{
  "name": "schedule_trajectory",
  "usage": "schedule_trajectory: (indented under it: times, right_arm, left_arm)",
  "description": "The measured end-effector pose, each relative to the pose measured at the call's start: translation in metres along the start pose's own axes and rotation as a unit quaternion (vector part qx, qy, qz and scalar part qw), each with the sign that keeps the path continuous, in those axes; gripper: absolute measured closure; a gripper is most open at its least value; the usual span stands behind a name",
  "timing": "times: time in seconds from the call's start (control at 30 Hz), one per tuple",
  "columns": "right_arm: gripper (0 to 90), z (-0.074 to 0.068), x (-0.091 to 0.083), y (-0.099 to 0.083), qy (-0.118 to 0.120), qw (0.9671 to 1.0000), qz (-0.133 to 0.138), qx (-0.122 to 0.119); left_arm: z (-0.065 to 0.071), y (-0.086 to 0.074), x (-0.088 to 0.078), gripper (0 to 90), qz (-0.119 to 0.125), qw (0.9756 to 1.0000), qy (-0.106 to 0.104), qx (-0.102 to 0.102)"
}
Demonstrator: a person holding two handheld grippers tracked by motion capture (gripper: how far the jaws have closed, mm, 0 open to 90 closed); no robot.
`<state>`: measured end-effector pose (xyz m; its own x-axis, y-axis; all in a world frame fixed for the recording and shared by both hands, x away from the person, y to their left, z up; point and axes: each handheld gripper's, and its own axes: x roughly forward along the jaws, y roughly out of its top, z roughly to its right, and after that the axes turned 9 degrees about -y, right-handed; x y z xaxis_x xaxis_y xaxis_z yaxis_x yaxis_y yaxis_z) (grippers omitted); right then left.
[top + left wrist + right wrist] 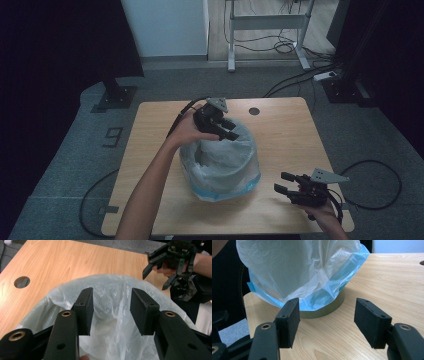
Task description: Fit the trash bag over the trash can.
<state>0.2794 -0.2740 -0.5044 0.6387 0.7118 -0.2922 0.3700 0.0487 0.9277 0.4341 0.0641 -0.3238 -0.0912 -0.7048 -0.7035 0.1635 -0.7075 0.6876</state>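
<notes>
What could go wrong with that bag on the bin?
The left gripper is open just over the bin's rim, with nothing between its jaws. Closing there could pinch the thin bag and tear it, or drag it off the rim.

The bag hangs loose down the bin's side, so a tug might pull it up off the bin.

The right gripper is open and apart from the bin, so nothing steadies it; a push could slide it on the table.

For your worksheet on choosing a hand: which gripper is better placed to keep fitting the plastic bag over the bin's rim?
Probably the left gripper: it hovers, jaws open, right above the plastic bag at the far rim. The right gripper sits apart, low beside the bin.
</notes>
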Motion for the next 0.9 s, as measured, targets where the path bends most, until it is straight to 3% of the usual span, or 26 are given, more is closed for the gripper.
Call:
schedule_trajectory:
  times: [0.17,0.33,0.63,0.77,0.9]
  right_arm:
    - [36.6,-0.001,0.001,0.0,0.0,1.0,-0.001,0.0]
    - [36.6,-0.001,0.002,-0.001,0.0,1.0,-0.003,-0.001]
    - [36.6,0.0,0.0,-0.001,-0.002,1.0,0.0,0.001]
    - [36.6,0.0,0.0,-0.001,-0.002,1.0,-0.002,-0.001]
    - [36.6,0.0,-0.001,-0.001,-0.003,1.0,-0.001,0.001]
  left_arm:
    - [-0.004,0.002,0.008,52.7,-0.004,0.9999,-0.001,-0.012]
    - [-0.007,0.003,0.026,53.2,-0.048,0.9986,0.005,-0.02]
    - [-0.011,0.004,0.045,54.7,-0.088,0.9957,0.008,-0.029]
    - [-0.009,0.004,0.044,52.3,-0.082,0.9961,0.017,-0.027]
    - [-0.004,0.003,0.026,51.4,-0.055,0.9981,0.019,-0.019]
